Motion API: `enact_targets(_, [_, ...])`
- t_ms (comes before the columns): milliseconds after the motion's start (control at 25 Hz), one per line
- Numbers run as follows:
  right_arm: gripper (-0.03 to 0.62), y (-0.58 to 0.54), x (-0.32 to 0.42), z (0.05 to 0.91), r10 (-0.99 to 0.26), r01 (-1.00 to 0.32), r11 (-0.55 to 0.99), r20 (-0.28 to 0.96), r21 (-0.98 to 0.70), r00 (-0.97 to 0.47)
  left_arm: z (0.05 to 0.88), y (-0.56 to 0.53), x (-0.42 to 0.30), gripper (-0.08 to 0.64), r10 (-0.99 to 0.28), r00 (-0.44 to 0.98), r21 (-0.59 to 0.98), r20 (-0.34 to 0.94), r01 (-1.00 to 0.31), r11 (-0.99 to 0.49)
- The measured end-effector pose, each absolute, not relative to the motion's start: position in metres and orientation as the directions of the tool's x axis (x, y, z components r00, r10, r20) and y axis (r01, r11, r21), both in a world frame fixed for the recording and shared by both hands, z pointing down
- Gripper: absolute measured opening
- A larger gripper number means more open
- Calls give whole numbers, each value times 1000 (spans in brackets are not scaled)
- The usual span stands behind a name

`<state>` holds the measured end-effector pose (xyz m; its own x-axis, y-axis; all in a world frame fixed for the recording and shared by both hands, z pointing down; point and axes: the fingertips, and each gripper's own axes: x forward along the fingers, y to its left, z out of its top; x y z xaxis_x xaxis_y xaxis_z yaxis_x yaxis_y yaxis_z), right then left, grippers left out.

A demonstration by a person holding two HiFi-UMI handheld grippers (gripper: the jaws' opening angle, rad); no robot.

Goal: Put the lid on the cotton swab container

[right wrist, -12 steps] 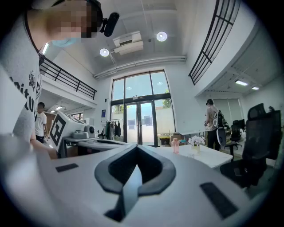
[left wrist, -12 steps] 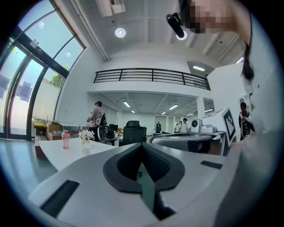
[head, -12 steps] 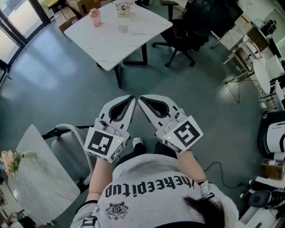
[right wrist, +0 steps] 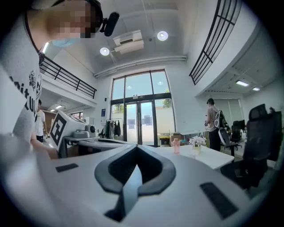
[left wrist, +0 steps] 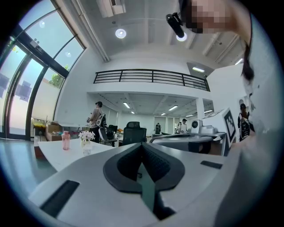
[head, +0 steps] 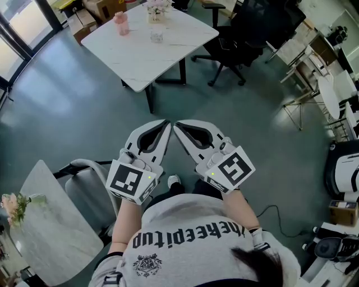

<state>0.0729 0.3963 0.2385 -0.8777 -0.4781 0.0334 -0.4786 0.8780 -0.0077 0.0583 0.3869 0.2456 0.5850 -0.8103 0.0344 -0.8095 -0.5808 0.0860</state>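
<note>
A small clear container, which may be the cotton swab container, stands on the white marble table far ahead of me. No lid can be made out at this distance. My left gripper and right gripper are held side by side at waist height over the floor, tips nearly touching each other. Both are shut with nothing between the jaws. The left gripper view shows its jaws closed, with the table and the clear container off to the left. In the right gripper view the jaws meet the same way.
A pink bottle and a vase of flowers share the table. A black office chair stands to its right. A second marble table and a grey chair are close on my left. A person stands in the distance.
</note>
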Motion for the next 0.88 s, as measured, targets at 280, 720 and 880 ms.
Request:
enact_targets(280, [11,395,62,240,-461,-463,885,35,-51,-887,247,380,48,15,-801,599,106,23,-798,-593])
enact_targets(720, [11,341,77,239,-509,-508,857,20,-83,-861,251,332,50,15,-800,599,120,20,-796,-593])
enact_targets(880, [11,311,74,240,-501,-501,861,27,-80,-865,251,303,45,15,-814,580,115,24,-810,-575])
